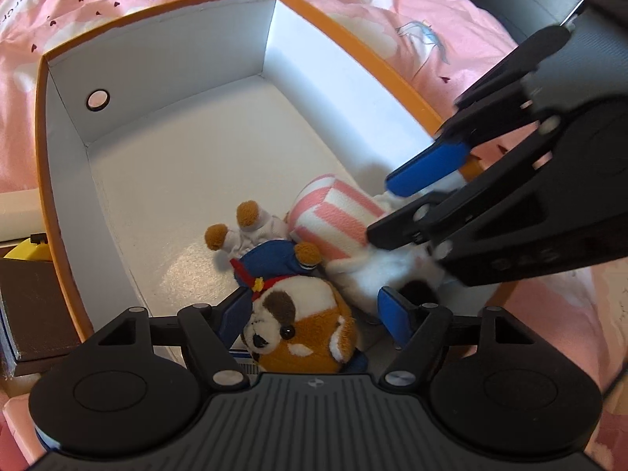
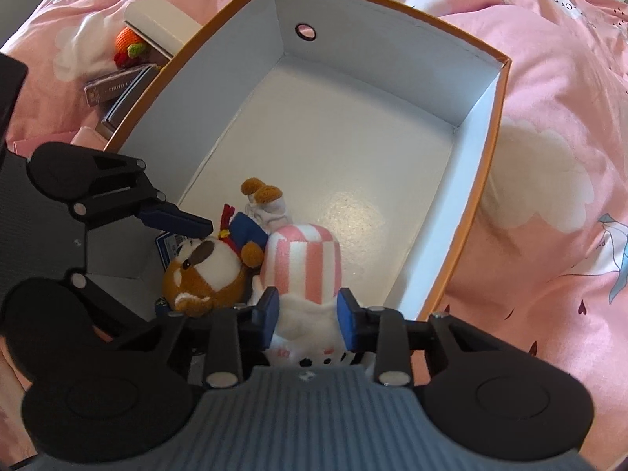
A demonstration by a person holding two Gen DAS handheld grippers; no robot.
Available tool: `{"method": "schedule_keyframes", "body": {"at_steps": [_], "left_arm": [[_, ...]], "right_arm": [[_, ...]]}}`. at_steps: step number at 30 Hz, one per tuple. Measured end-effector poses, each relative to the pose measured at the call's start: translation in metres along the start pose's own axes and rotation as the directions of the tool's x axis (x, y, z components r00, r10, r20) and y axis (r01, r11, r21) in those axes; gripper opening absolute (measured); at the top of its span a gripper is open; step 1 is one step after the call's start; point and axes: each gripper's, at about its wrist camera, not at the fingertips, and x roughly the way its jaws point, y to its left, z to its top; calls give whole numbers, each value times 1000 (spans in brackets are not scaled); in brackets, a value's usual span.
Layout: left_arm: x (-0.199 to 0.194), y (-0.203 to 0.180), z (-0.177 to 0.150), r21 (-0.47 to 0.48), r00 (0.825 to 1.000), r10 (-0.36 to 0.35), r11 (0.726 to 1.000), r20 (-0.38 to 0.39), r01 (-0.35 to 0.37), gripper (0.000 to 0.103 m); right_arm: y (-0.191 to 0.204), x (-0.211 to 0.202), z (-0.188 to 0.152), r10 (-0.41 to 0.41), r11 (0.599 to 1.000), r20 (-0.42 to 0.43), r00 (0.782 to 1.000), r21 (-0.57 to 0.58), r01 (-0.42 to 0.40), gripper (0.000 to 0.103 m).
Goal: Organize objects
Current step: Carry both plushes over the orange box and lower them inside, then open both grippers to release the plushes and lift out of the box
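Observation:
An orange box with a white inside [image 1: 62,180] [image 2: 486,165] lies open on the pink bedspread. A brown-and-white plush dog in a blue sailor suit [image 1: 298,318] [image 2: 208,271] lies head-down at the box's near end, between the open fingers of my left gripper [image 1: 318,318]. Beside it lies a white plush in a pink-and-white striped dress [image 1: 341,212] [image 2: 302,263]. My right gripper [image 2: 308,314] [image 1: 408,204] is around the white plush's body, fingers touching it.
Left of the box, on the bedspread [image 2: 549,78], lie a brown book [image 2: 114,88], a white box lid [image 2: 161,19] and an orange knitted toy [image 2: 131,47]. A yellow object [image 1: 27,251] shows beside the box. The box's far half holds nothing.

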Motion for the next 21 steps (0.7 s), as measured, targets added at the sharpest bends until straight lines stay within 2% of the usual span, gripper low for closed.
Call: {"method": "schedule_keyframes", "body": {"at_steps": [3, 7, 10, 11, 13, 18, 21], "left_arm": [[-9, 2, 0, 5, 1000, -26, 1000, -3, 26, 78], [-14, 8, 2, -13, 999, -34, 999, -17, 34, 63], [-13, 10, 2, -20, 999, -34, 999, -17, 34, 50], [-12, 11, 2, -26, 999, -34, 999, -17, 34, 44], [-10, 12, -1, -39, 998, -54, 998, -21, 53, 39], [-3, 11, 0, -45, 997, -82, 996, -2, 82, 36], [-1, 12, 0, -46, 995, -103, 994, 6, 103, 36]], "right_arm": [[2, 7, 1, 5, 1000, 0, 1000, 0, -5, 34], [-3, 11, 6, -81, 993, 39, 996, 92, 77, 34], [-3, 16, 9, -113, 987, 48, 992, 122, 106, 34], [-2, 16, 9, -105, 988, 44, 994, 120, 99, 37], [-1, 17, 9, -68, 992, 15, 998, 109, 66, 44], [0, 18, 3, -24, 993, -79, 997, 113, 33, 42], [-3, 18, -3, 5, 989, -121, 993, 146, 13, 37]]}}
